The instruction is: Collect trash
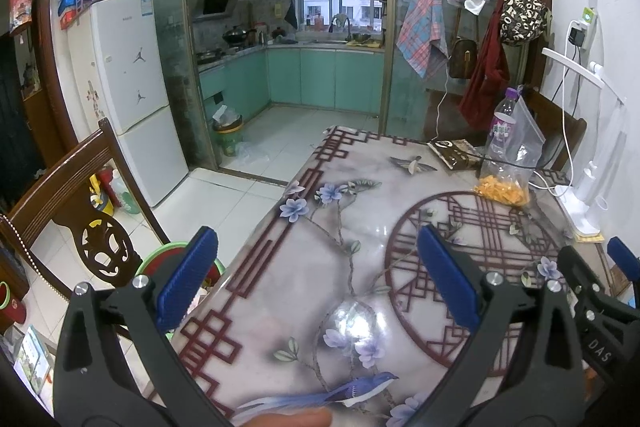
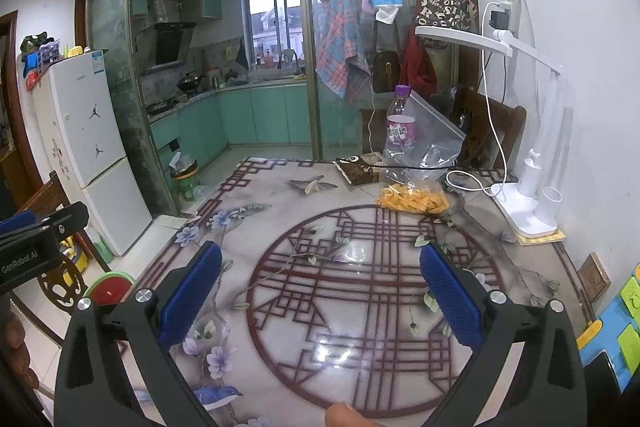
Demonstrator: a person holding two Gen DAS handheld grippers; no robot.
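Observation:
At the far side of the patterned table [image 1: 360, 267] [image 2: 352, 307] lie a brown snack wrapper [image 1: 452, 153] [image 2: 358, 169], a clear plastic bottle with a purple cap [image 1: 505, 131] [image 2: 398, 131], and a clear zip bag holding orange pieces [image 1: 506, 183] [image 2: 416, 195]. My left gripper [image 1: 316, 251] is open and empty above the table's near left part. My right gripper [image 2: 320, 267] is open and empty above the table's middle. Both are well short of the items. The right gripper shows at the right edge of the left wrist view [image 1: 596, 267].
A white desk lamp [image 2: 528, 187] with cables stands at the table's right by the wall. Wooden chairs [image 1: 80, 195] stand at the left and far side. A green-and-red bin [image 2: 110, 287] sits on the floor at left; another bin [image 1: 228, 135] is in the kitchen doorway.

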